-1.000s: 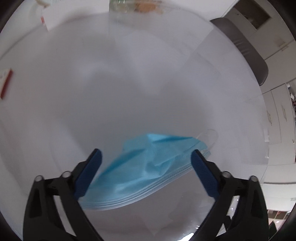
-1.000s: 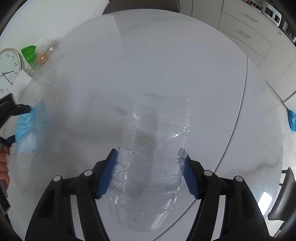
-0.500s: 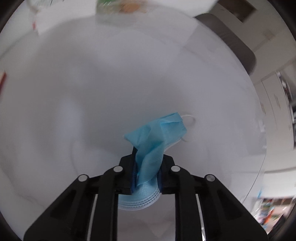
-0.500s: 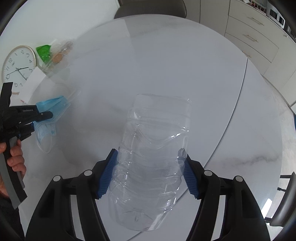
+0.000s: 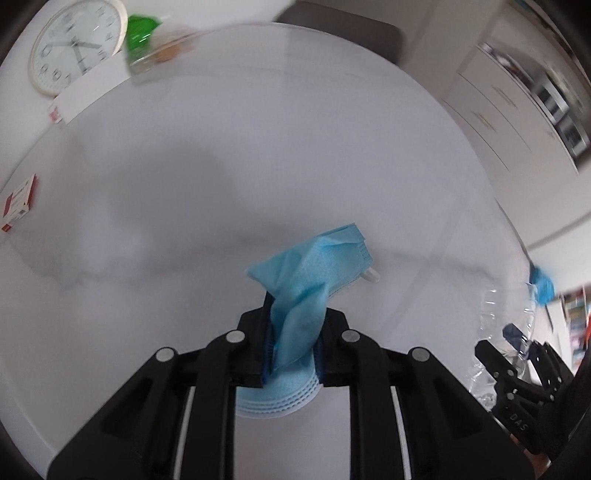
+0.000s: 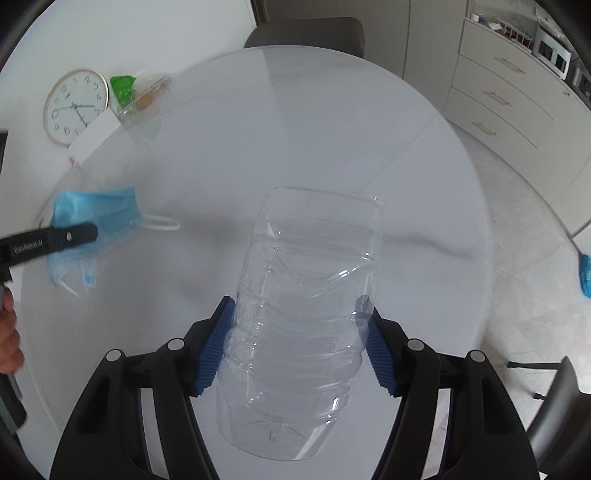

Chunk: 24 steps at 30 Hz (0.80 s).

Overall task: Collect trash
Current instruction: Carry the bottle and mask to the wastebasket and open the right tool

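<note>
The left gripper (image 5: 293, 343) is pinching its jaws tight on a crumpled blue face mask (image 5: 314, 273), lifting it above the white tabletop (image 5: 258, 147). The right gripper (image 6: 295, 343) is squeezing a crushed clear plastic bottle (image 6: 303, 314) (dented sides) over the same tabletop. A wall clock (image 6: 75, 107) is lying near the far edge.

Home dining area, round white table (image 6: 258, 155), drawer cabinets (image 6: 509, 99), wall clock (image 6: 75, 107), chair (image 6: 306, 33)
</note>
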Tool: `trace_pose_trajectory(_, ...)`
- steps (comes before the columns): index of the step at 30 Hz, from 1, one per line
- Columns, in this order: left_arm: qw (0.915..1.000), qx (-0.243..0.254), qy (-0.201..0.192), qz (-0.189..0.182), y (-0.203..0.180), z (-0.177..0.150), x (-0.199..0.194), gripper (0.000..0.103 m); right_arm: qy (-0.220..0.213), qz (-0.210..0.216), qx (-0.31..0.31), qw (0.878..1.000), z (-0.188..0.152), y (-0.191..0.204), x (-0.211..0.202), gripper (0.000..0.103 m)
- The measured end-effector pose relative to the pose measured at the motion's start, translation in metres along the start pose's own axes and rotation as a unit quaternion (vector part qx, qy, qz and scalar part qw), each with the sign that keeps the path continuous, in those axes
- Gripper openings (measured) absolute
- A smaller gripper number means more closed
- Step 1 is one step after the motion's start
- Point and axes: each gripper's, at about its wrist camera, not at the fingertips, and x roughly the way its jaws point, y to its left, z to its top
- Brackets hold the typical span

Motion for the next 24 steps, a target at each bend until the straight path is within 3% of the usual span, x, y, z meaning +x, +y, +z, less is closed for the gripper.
trace_pose_trajectory(10, 0.9919, 0.115, 0.023, -0.048, -0.118, -0.103, -0.026, 0.017, 0.001, -0.031, 0.063, 0.998, -0.106, -0.099, -0.063, 0.068)
trace_pose_trajectory(24, 0.9722, 0.221, 0.034, -0.07, -0.19, -0.162, -0.033, 0.017, -0.007, -0.049, 0.103, 0.993, -0.178, -0.163, -0.073, 0.068)
